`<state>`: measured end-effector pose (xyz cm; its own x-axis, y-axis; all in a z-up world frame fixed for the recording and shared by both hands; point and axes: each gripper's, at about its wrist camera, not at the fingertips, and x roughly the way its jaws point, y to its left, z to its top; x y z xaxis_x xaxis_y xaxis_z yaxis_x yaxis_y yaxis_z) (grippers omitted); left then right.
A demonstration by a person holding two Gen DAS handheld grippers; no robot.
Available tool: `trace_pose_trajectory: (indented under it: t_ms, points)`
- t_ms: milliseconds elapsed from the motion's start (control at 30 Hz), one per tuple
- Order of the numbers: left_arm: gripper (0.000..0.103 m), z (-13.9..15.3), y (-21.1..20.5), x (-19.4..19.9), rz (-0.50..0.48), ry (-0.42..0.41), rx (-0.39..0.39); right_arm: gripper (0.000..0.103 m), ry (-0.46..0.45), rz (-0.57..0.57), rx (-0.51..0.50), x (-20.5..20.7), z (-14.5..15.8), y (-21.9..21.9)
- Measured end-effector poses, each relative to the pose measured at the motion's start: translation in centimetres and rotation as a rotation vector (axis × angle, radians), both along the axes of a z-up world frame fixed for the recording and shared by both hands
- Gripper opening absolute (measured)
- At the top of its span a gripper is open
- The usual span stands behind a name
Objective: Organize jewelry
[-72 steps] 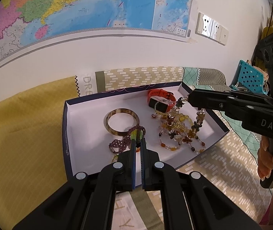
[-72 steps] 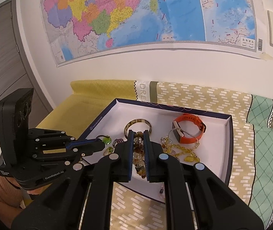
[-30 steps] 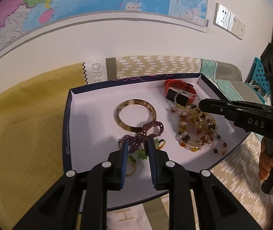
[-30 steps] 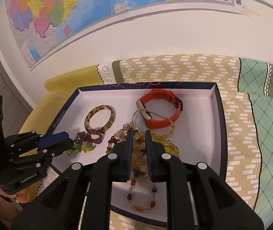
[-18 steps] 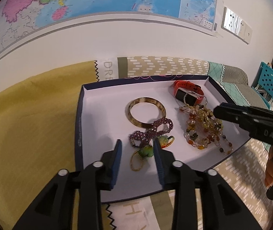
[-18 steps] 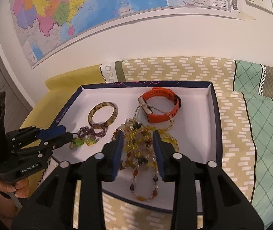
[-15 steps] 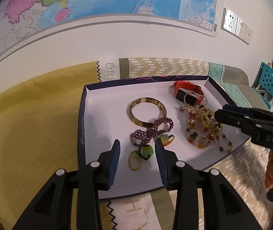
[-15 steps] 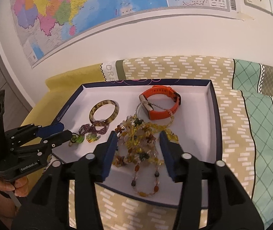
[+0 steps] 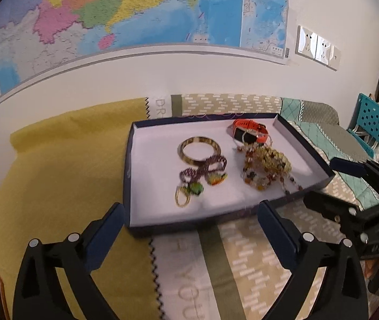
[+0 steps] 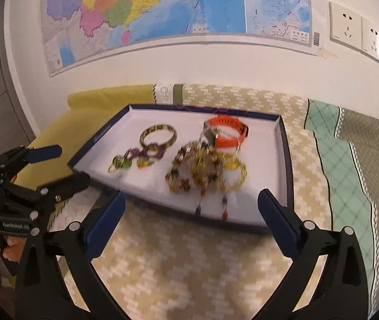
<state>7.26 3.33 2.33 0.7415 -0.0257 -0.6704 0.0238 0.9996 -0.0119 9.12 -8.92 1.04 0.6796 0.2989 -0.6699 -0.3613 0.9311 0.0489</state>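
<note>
A navy tray (image 9: 126,170) (image 10: 285,160) with a white floor holds a tortoiseshell bangle (image 9: 200,139) (image 10: 157,126), a purple bead bracelet (image 9: 202,168) (image 10: 141,153) with green and orange charms, a heap of amber beads (image 9: 266,164) (image 10: 202,170) and an orange watch (image 9: 250,130) (image 10: 226,133). My left gripper (image 9: 189,213) (image 10: 71,165) hovers off the tray's near left corner, its jaws opening wide with nothing between them. My right gripper (image 10: 192,200) (image 9: 322,182) hangs before the tray's near edge, jaws also opening and empty.
The tray lies on a patchwork cloth (image 10: 178,266), yellow on the left (image 9: 56,186), teal at the right (image 10: 349,173). Behind it is a white wall with a map (image 9: 136,13) and sockets (image 10: 349,26). A teal crate (image 9: 370,120) stands far right. A hand (image 10: 3,248) holds the left gripper.
Both grippers have let go and opened wide, leaving the purple bracelet and the amber beads lying in the tray. Both have drawn back from the tray toward its near edge.
</note>
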Motion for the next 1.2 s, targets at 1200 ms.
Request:
trace_pose_trajectory:
  t_ms: [1200]
  points:
    - [0.096,-0.1,-2.0,-5.6,0.037,-0.006,0.022,0.098,0.043,-0.055,0.031,-5.4,-1.6,-1.0]
